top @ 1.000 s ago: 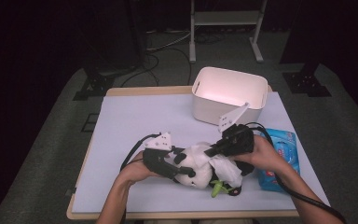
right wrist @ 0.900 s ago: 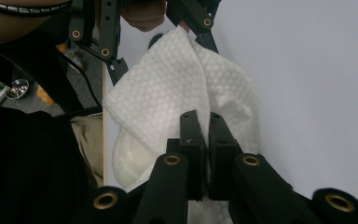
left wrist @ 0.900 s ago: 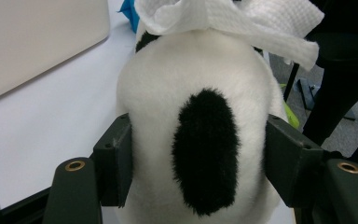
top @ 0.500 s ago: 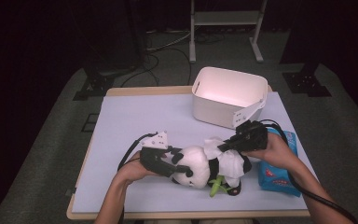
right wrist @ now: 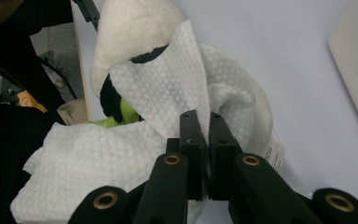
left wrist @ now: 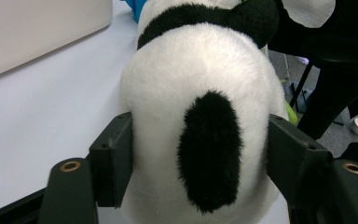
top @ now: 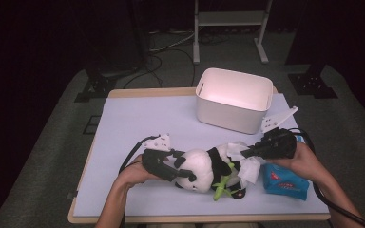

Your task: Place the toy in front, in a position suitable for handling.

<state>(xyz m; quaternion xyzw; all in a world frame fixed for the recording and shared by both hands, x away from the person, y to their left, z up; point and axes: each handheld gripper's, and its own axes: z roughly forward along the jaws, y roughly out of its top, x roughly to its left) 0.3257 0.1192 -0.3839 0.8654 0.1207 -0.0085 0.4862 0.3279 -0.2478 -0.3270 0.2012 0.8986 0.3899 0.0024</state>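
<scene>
Nearest the table's front edge, both forearms reach in low. Left gripper [top: 183,172] has its jaws, just widening, around the plush panda's [top: 204,168] head; beyond, right gripper [top: 247,152] pinches a white wipe [top: 249,168] draped over its body.

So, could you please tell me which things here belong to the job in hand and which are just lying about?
In the job:
- toy panda, clamped at the head by the left gripper
- white wipe, pinched in the right gripper, laid over the panda

Lying about:
- white tub
- blue packet
</scene>
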